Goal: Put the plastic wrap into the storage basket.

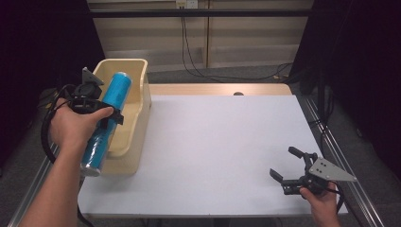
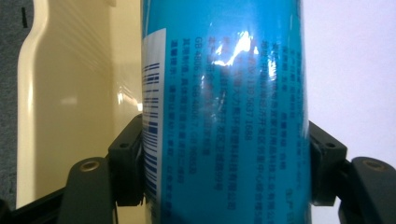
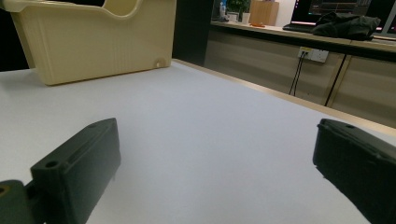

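Observation:
A tall blue can [image 1: 107, 118] with a silver base lies lengthwise above the cream plastic bin [image 1: 136, 90] at the table's left edge. My left gripper [image 1: 100, 112] is shut on the can's middle, and a hand wraps the gripper from the left. In the left gripper view the two pads press the blue can [image 2: 224, 112] from both sides, with the cream bin [image 2: 70, 93] behind it. Low at the right of the white table, my right gripper [image 1: 289, 165] stands open, holding nothing. Its jaws in the right gripper view stand wide apart over bare tabletop [image 3: 210, 140].
The white tabletop [image 1: 222, 142] stretches from the bin to the right gripper. A wooden strip [image 1: 217, 89] runs along its far edge, with cables [image 1: 198, 66] on the floor beyond. Metal rails [image 1: 340, 161] flank the table. The cream bin [image 3: 98, 37] stands far off in the right gripper view.

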Available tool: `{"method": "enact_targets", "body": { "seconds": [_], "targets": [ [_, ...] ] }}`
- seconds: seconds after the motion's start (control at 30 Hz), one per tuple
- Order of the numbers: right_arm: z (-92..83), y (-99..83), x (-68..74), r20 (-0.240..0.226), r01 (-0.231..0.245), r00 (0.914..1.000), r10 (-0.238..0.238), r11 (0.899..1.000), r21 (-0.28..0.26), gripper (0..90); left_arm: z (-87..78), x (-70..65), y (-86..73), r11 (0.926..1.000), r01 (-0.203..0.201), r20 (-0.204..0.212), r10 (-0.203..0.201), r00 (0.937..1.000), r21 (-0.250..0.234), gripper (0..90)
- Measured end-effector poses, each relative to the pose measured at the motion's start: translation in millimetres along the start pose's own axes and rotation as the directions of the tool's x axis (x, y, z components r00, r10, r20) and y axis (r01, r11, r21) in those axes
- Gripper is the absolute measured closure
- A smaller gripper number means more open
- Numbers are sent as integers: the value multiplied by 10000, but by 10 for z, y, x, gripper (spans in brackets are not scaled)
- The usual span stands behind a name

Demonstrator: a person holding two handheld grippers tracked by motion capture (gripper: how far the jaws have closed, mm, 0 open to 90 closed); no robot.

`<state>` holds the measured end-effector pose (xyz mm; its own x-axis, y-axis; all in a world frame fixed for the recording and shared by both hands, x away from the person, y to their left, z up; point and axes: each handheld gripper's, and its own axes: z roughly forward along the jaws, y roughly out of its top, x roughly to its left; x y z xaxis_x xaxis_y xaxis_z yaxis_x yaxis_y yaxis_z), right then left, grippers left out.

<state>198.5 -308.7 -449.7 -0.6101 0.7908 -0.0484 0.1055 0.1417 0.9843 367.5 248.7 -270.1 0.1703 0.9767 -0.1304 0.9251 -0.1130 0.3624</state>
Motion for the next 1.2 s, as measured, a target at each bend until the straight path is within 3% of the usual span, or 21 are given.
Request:
{"method": "enact_targets", "body": {
  "seconds": [0.5, 0.7, 0.8, 0.9, 0.93, 1.0, 1.2],
  "targets": [
    [-8, 1, -3, -21, 45, 10000, -45, 10000, 18, 4, 185, 32, -10, 9993, 283, -21, -283, 9996, 224, 319],
    [-10, 3, -4, 18, 30, 10000, -30, 10000, -10, 5, 215, 36, -3, 9994, 276, -279, -270, 9992, 195, 319],
    [-9, 4, -3, 3, 21, 10000, -21, 10000, -17, 4, 244, 64, 1, 9975, 504, -38, -503, 9987, 496, 319],
    [-7, 4, -1, 10, 67, 10000, -67, 10000, 10, 6, 284, 63, 1, 9951, 586, -123, -578, 9983, 801, 319],
    [-9, 5, -1, -3, 72, 10000, -72, 10000, 23, 6, 287, 72, 2, 9942, 798, 26, -802, 9968, 728, 319],
    [-11, 6, 0, -5, 71, 10000, -71, 10000, 21, 6, 277, 87, 3, 9948, 780, 138, -791, 9968, 657, 319],
    [-9, 4, -6, -12, 74, 10000, -74, 10000, 25, 6, 288, 95, 2, 9918, 924, 82, -935, 9956, 878, 316]
  ]
}}
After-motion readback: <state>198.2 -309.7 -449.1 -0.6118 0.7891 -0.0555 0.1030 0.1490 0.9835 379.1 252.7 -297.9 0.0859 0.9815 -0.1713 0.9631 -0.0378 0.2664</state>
